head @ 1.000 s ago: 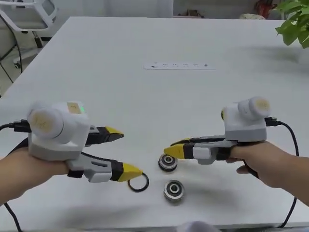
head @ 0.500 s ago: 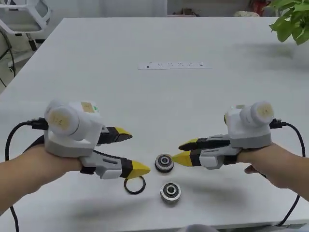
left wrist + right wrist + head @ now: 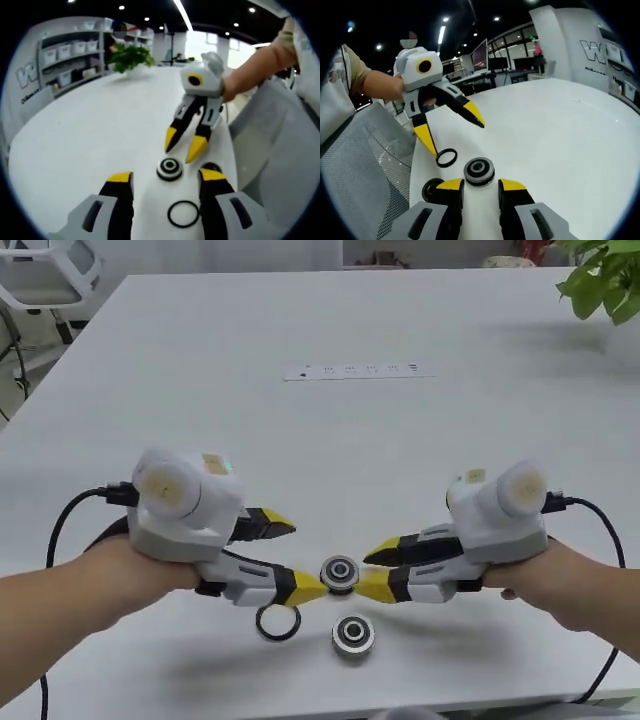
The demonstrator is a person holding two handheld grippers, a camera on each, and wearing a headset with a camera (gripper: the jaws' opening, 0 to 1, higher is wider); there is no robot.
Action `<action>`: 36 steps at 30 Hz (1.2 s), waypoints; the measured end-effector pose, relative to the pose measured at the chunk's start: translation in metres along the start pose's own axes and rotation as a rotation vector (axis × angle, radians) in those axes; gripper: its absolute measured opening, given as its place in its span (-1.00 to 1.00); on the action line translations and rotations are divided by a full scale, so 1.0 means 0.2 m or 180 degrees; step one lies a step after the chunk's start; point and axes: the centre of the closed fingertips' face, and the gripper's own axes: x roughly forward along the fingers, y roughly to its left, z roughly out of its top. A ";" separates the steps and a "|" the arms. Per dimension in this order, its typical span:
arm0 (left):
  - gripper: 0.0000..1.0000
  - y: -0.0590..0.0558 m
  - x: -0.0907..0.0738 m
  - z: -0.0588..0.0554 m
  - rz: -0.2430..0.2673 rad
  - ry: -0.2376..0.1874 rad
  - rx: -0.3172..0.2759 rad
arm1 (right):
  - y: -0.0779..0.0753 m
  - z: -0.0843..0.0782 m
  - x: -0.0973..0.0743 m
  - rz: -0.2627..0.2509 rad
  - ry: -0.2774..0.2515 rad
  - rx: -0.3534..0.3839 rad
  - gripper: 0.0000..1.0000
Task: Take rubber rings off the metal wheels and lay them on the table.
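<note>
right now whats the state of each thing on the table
left gripper: open, jaws wide
right gripper: open, narrower gap
wheel between the grippers: flat on the table, not clamped
near wheel: flat on the table, untouched
loose rubber ring: off the wheels, lying flat by the left gripper

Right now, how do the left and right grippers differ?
The left gripper has its jaws spread wide; the right gripper has them closer together. The loose rubber ring lies by the left gripper, not the right gripper. Both are open, tips flanking one metal wheel.
</note>
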 end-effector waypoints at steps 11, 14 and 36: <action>-0.12 -0.02 0.09 0.00 -0.0089 0.0057 0.0036 | 0.00 0.00 0.04 -0.0011 0.0029 -0.0132 -0.57; -0.18 -0.03 0.11 0.00 -0.0110 0.0070 0.0039 | 0.00 0.00 0.04 -0.0009 0.0034 -0.0157 -0.59; -0.70 -0.03 0.19 -0.02 -0.0068 0.0165 0.0179 | 0.00 -0.02 0.04 -0.0048 0.0060 -0.0277 -0.68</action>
